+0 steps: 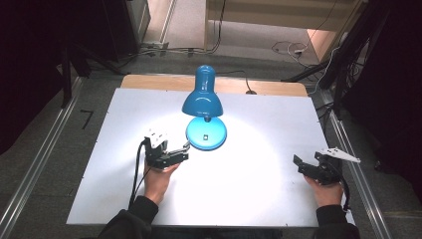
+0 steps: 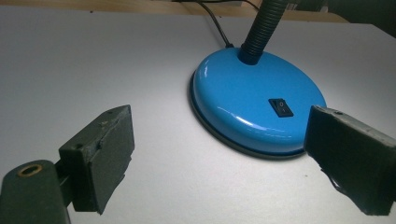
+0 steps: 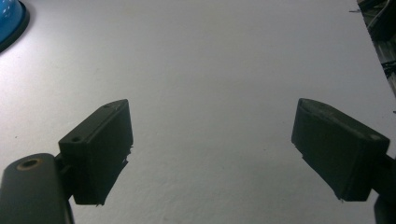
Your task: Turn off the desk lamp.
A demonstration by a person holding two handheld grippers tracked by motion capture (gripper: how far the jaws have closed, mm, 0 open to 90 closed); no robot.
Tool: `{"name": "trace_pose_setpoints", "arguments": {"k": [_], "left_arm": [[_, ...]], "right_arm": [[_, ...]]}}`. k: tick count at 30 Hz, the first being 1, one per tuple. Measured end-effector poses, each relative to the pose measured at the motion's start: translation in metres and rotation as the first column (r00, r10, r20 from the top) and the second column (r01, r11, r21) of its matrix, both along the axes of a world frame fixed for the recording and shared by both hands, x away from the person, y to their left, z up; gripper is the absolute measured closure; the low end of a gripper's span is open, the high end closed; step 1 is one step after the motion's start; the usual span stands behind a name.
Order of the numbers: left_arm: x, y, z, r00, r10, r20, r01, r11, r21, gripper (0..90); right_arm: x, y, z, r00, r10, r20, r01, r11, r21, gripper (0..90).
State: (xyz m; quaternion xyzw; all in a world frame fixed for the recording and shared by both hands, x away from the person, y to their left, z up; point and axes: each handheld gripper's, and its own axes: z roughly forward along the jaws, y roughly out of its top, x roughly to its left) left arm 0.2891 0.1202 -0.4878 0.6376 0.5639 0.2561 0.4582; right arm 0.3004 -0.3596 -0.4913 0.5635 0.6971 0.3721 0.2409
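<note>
- High view shows a blue desk lamp [image 1: 204, 102] standing near the middle of the white table [image 1: 259, 184], its shade bent down over its round base [image 1: 206, 134] and a bright pool of light on the board around it, so the lamp appears to be lit.
- Left gripper [image 1: 174, 154] sits just near-left of the base, jaws apart and empty, pointed towards it; nothing is touched.
- Right gripper [image 1: 304, 166] rests well apart at the near right edge of the table, jaws spread wide, holding nothing.
- Judged from this, the work centres on the lamp's switch: if the aim is to turn it off, the press is still to come, and the left gripper is the one placed for it.
- Left gripper view adds what the high view blurs: a small black rocker switch [image 2: 280, 107] on top of the base, the ribbed black neck [image 2: 258, 30] rising from it, and the cord [image 2: 215, 23] trailing to the far edge.
- Right gripper view offers bare table between its open jaws, with a sliver of the blue base [image 3: 10, 18] at its far left corner.
</note>
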Motion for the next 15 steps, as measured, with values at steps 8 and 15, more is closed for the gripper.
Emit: {"name": "trace_pose_setpoints", "arguments": {"k": [8,15], "left_arm": [[0.003,-0.005,-0.002,1.0000,-0.004,-0.005,0.004,1.0000,0.003,9.3],[0.007,-0.012,-0.003,1.0000,-0.004,0.004,0.004,1.0000,0.004,11.5]], "right_arm": [[0.000,0.000,0.000,1.0000,0.002,0.000,-0.002,1.000,-0.002,11.2],[0.000,0.001,0.000,1.0000,0.003,0.000,-0.003,1.000,-0.004,11.3]]}}
